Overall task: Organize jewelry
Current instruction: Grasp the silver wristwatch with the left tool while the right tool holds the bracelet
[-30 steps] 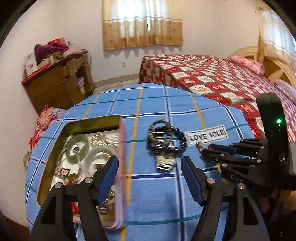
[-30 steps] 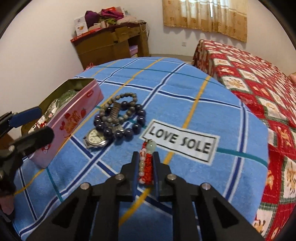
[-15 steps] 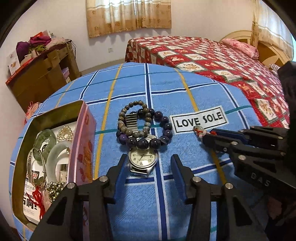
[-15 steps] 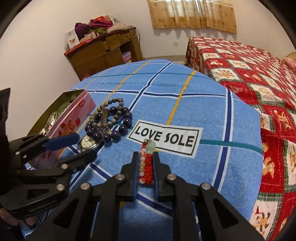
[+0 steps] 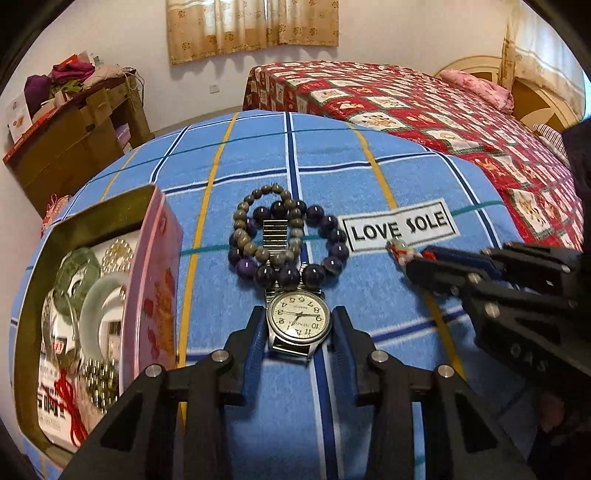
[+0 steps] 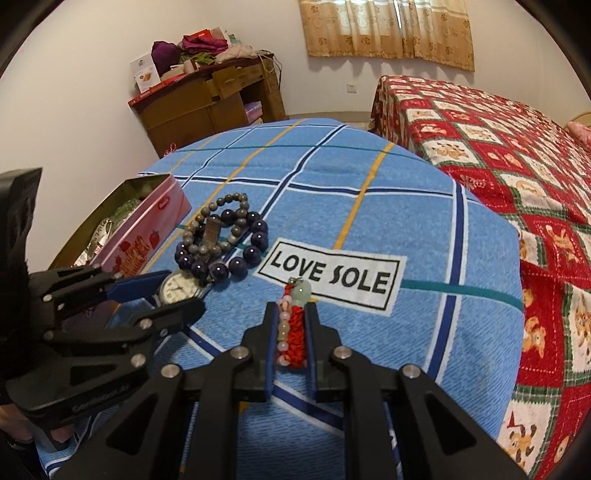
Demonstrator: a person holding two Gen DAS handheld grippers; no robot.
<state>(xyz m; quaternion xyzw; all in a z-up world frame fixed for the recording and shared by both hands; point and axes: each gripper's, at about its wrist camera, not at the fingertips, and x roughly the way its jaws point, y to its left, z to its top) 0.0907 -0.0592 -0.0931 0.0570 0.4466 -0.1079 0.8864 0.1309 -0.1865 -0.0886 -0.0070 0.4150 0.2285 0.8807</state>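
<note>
One bed (image 5: 424, 110) with a red patchwork quilt, far side of the room. One wooden shelf unit (image 6: 207, 103) against the wall, piled with clothes and boxes. One curtain (image 5: 251, 26) on the back wall, a second at the right edge in the left view. One work surface under a blue checked cloth (image 5: 332, 177) with a single "LOVE SOLE" label (image 6: 328, 273) on it.

One pink tin (image 5: 155, 295), open, at the cloth's left edge; inside are bangles (at least two, one green, one pale), a beaded piece and a red cord, rest too cluttered to count. Two bead bracelets: dark purple bracelet (image 5: 328, 258) with large beads, grey-brown bracelet (image 5: 243, 221) with smaller beads, overlapping each other and lying over the watch's metal band. One wristwatch (image 5: 298, 320), face up, just right of the tin.

Two grippers. Left gripper (image 5: 298, 332) straddles the watch case, jaws closing, watch between them, pads just beside the case and contact not clear. Right gripper (image 6: 291, 332) is clamped on a red-cord charm (image 6: 295, 325) with pale beads and a green stone, tip poking out over the label's near edge.

Cloth beyond the bracelets and right of the label is bare. Tin wall stands close on the left gripper's left; right gripper sits near on its right.
</note>
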